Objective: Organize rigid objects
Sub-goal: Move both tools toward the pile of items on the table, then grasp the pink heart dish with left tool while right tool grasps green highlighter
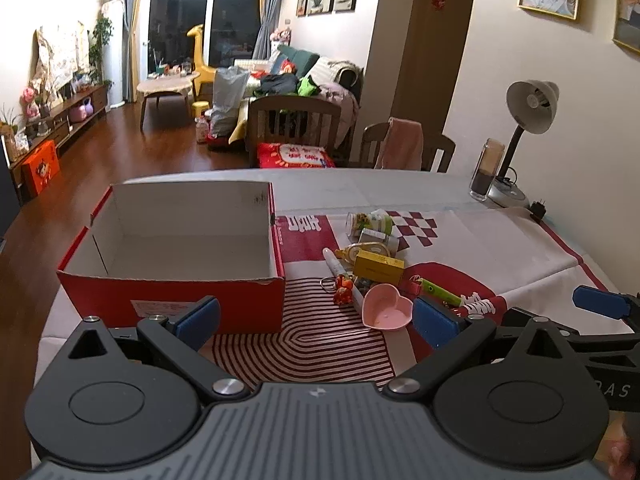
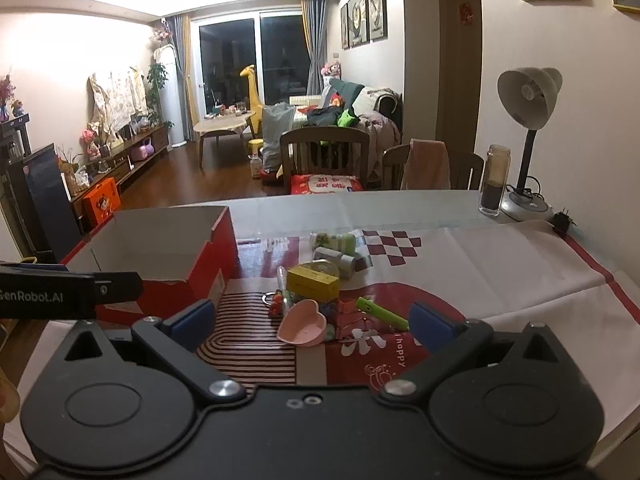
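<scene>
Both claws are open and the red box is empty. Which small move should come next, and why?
Probably ease the right claw forward and down around the pink heart dish. It is the nearest item in the pile, lies right between the open fingers, and nothing sits on it. The red box on the left holds nothing yet.

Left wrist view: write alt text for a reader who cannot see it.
The open left gripper hovers over a patterned table cover, holding nothing. An empty red cardboard box stands ahead on the left, beside a pile of small items including a pink heart-shaped dish.

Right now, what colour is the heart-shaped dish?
Pink dish, clearest in the left wrist view.
</scene>
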Tool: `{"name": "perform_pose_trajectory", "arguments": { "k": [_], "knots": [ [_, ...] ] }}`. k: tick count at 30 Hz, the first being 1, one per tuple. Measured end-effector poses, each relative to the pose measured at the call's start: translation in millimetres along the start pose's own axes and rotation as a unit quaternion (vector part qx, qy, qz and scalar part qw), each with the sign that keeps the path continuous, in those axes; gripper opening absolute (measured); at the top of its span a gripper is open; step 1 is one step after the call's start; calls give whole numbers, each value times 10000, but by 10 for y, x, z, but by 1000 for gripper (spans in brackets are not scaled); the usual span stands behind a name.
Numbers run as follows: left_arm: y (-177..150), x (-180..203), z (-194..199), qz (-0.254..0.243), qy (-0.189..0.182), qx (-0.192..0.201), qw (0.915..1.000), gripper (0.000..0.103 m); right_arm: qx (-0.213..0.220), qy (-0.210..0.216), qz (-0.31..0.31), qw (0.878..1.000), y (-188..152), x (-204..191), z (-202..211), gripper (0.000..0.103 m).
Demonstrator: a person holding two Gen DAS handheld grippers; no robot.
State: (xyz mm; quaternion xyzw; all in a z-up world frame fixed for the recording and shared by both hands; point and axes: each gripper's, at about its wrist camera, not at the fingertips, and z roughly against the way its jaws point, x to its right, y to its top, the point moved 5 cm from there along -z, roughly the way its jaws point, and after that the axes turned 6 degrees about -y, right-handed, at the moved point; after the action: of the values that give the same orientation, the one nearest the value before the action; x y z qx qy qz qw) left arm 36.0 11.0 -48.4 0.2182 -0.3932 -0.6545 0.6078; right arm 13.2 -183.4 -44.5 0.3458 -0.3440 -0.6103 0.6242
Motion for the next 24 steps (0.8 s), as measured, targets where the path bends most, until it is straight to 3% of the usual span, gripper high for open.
{"name": "perform_pose_trajectory", "arguments": {
  "k": [11, 24],
  "knots": [
    [116, 144, -578, 128, -23, -419, 9990, 103, -239, 172, 241, 9993, 13, 506, -517, 102],
    [-37, 420, -1391, -86, -120, -1086, 9940, 103, -715, 621, 1236, 9878, -114, 812, -1341, 96]
  ]
}}
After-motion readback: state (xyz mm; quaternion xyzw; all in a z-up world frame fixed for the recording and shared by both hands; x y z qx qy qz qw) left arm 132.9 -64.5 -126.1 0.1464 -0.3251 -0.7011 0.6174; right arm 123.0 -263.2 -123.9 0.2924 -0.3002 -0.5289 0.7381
